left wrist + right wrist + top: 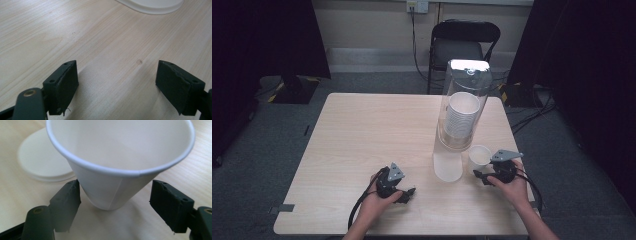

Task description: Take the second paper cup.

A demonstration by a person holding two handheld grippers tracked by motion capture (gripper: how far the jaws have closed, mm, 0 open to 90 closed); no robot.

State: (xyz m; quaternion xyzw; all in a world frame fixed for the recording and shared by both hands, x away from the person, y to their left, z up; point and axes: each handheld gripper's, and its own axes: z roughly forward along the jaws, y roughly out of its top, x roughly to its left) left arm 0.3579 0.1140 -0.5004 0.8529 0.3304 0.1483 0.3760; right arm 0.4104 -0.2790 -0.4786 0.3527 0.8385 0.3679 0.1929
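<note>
- so, looks like the job is pulling paper cups out of the tall clear cup dispenser (462, 107) and setting them on the desk (362, 130), going by what's in hand.
- done so far, i'd say: one paper cup (479, 156) is out and stands upright on the desk just right of the dispenser's foot, rim up, nothing inside it.
- the right gripper (484, 176) is right at that cup. from the right gripper view the cup (112, 170) sits between the two fingers (66, 200); the left one looks to be touching the cup wall or a hair off it, the right one clearly stands apart. so not a real grip, i'd call it released.
- the left gripper (408, 194) hangs low over bare desk well left of the cup, its fingers (62, 86) spread wide with nothing between them.
- left to do, my guess: either squeeze and move that cup, or back off and go for the next one. the stack of cups (461, 117) in the tube is still pretty tall.
- a white round base (447, 167) of the dispenser lies flat in front of it.
- writing or brands: none i can read anywhere, the cup is plain white.
</note>
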